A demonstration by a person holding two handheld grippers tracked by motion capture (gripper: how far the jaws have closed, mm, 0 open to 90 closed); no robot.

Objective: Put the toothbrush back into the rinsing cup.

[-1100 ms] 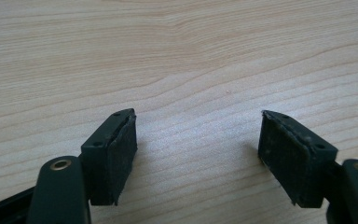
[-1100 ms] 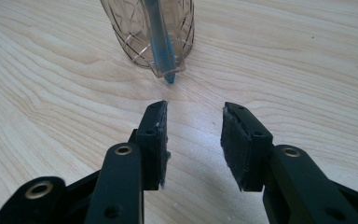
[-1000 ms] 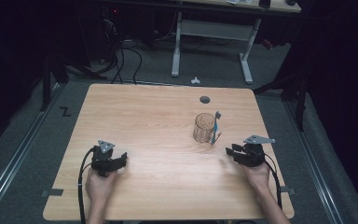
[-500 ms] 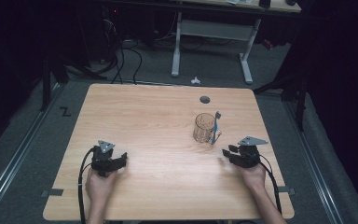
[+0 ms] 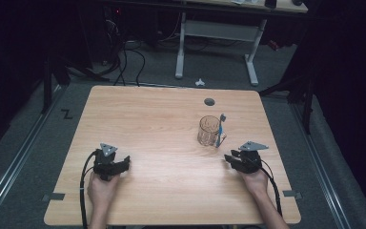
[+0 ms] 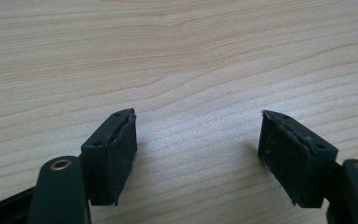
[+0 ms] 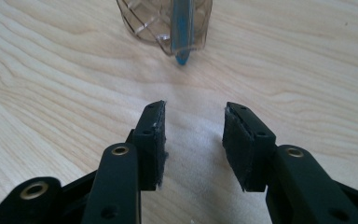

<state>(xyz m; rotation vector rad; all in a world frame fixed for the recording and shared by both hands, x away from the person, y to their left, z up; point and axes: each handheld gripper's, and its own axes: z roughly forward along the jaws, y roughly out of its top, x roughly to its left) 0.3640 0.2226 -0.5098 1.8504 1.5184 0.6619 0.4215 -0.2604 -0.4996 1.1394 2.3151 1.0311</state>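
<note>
One blue toothbrush (image 5: 220, 130) leans against the clear cup (image 5: 208, 130) on the counter (image 5: 162, 119), and we judge the approach under way: our right tool (image 7: 193, 140), near the cup with jaws apart and empty, must advance and close on the handle, while our left tool (image 6: 198, 154) rests well away, agape.

Cup (image 5: 208, 130) on table (image 5: 162, 124), right of centre; toothbrush (image 5: 220, 130) leaning against cup's right side; right gripper (image 5: 234, 160) near, before cup; left gripper (image 5: 117, 165) well apart, near-left.

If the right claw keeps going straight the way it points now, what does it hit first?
Probably the blue toothbrush leaning on the near side of the clear cup, dead ahead of the open right claw. Only bare table lies between.
</note>
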